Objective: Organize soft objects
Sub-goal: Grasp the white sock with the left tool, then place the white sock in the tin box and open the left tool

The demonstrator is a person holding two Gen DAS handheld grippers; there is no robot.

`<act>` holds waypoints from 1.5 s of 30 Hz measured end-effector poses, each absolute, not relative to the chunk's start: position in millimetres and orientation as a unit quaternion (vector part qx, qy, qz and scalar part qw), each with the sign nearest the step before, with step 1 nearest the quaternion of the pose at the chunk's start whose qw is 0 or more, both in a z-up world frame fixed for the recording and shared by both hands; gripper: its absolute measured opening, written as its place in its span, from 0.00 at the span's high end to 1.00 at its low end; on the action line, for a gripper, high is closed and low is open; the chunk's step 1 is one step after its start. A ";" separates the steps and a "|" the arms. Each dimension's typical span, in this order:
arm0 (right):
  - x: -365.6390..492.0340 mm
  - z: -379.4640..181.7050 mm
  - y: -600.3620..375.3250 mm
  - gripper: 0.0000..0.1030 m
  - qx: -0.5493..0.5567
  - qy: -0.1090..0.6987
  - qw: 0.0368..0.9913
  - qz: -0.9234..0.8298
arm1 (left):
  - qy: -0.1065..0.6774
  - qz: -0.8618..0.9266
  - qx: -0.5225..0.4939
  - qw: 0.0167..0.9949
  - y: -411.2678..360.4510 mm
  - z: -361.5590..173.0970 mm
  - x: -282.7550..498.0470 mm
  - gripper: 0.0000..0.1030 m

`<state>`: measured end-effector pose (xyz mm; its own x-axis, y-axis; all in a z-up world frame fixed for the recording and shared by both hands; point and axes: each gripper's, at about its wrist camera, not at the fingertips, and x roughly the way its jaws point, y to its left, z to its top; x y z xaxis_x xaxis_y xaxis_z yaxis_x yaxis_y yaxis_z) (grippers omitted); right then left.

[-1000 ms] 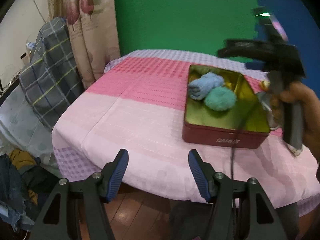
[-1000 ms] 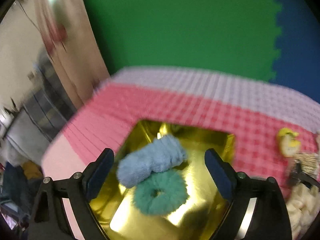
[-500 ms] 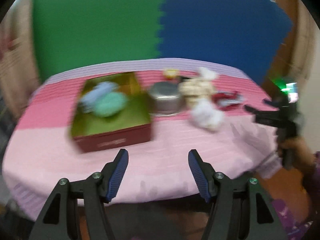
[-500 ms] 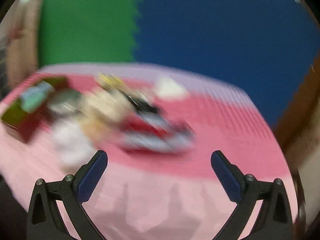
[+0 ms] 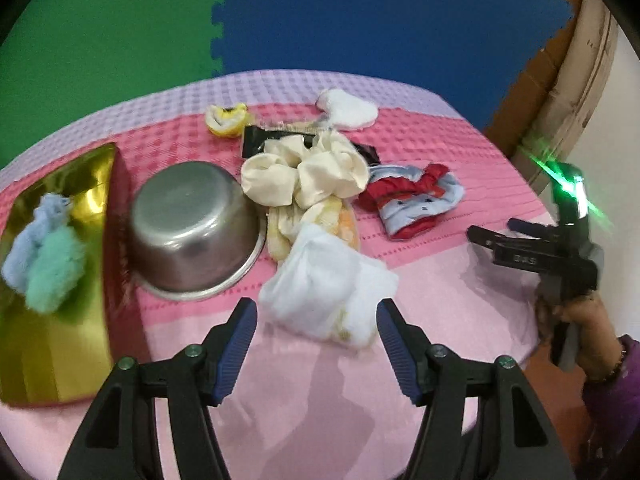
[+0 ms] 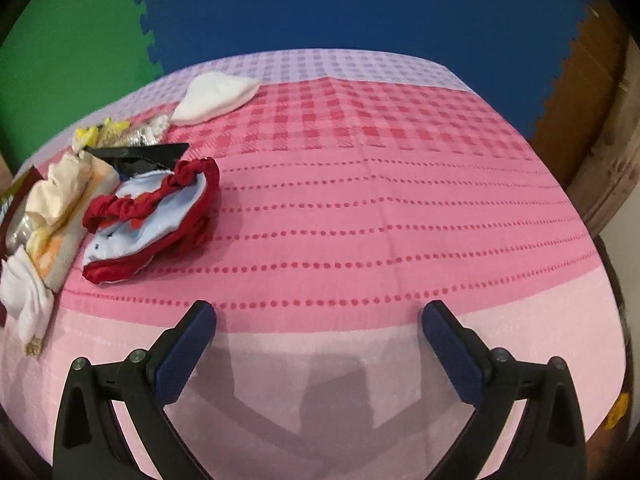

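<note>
My left gripper [image 5: 316, 326] is open and hovers low over a crumpled white cloth [image 5: 328, 280], whose near edge lies between the tips without touching the pads. Behind the cloth are a cream scrunchie [image 5: 304, 176], a red and light-blue fabric piece [image 5: 412, 200], a yellow soft item [image 5: 226, 120] and another white cloth [image 5: 348, 112]. At the left, a red tin with gold lining [image 5: 60, 360] holds a fluffy blue piece [image 5: 36, 232] and a teal scrunchie [image 5: 56, 268]. My right gripper [image 6: 320, 316] is wide open and empty over bare tablecloth, right of the red and blue fabric [image 6: 152, 220].
An upturned steel bowl [image 5: 192, 224] sits between the tin and the pile. A black packet [image 5: 260, 140] lies under the cream scrunchie. A pink checked tablecloth [image 6: 380, 200] covers the table. Green and blue foam mats stand behind, and a wooden frame [image 5: 576, 60] at the right.
Both views have swung right, from the tin to the pile of soft things and the right half of the table. The right gripper's jaws have spread wider and left the tin.
</note>
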<state>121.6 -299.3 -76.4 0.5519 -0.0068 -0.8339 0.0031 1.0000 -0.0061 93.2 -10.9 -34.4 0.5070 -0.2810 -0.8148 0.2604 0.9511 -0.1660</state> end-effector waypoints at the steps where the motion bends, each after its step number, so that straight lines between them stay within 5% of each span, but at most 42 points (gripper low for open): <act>1: 125.7 -76.3 -298.7 0.00 -0.004 0.476 0.879 -0.001 | 0.474 -0.159 -0.007 0.866 -12.1 -37.8 97.7 0.38; 14: 128.0 -77.2 -301.0 0.00 0.006 0.471 0.882 0.009 | 0.467 -0.161 0.057 0.868 -26.7 -55.7 116.8 0.40; 20: 126.2 -78.2 -300.6 0.00 0.008 0.466 0.885 0.005 | 0.456 -0.163 0.066 0.872 -31.8 -49.0 102.4 0.82; 21: 126.2 -78.1 -300.4 0.00 0.009 0.466 0.885 0.005 | 0.455 -0.159 0.062 0.874 -31.8 -47.8 99.6 0.83; 33: 127.2 -78.5 -301.1 0.00 0.010 0.463 0.886 0.001 | 0.395 -0.125 -0.015 0.910 -2.3 8.7 27.6 0.85; 45: 127.5 -78.5 -300.5 0.00 0.012 0.463 0.886 -0.003 | 0.383 0.022 -0.043 0.922 122.2 38.0 23.4 0.85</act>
